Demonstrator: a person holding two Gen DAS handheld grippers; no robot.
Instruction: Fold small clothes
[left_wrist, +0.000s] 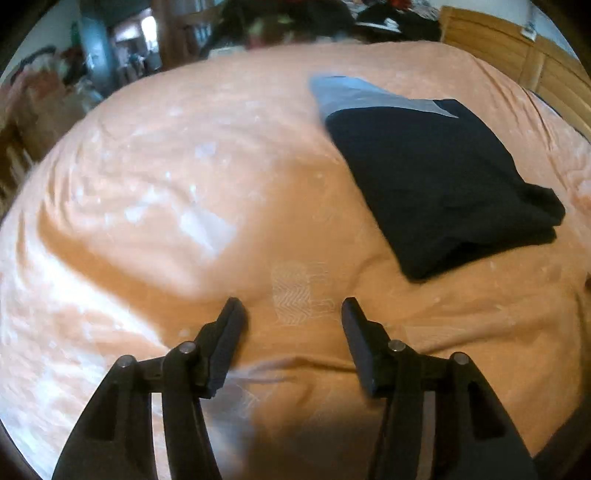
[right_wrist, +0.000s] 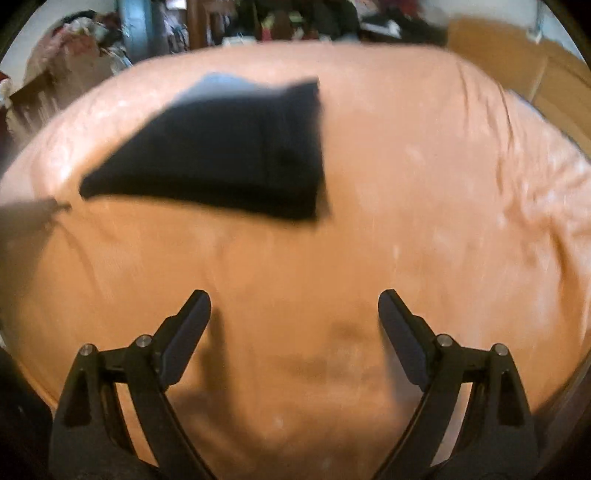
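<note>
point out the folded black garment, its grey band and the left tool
folded black garment (left_wrist: 443, 184), left wrist view, middle of the top layer
grey band (left_wrist: 354, 94), left wrist view, far strip
left tool (left_wrist: 291, 306), left wrist view, between its fingertips

- We see a bed covered by an orange sheet (left_wrist: 155, 177), wrinkled, with pale worn patches toward its left side.
- A folded dark garment (left_wrist: 443, 177) lies flat on the sheet, a grey band showing along its far edge.
- In the right wrist view, the same sheet (right_wrist: 424, 206) carries that garment (right_wrist: 229, 155), blurred.
</note>
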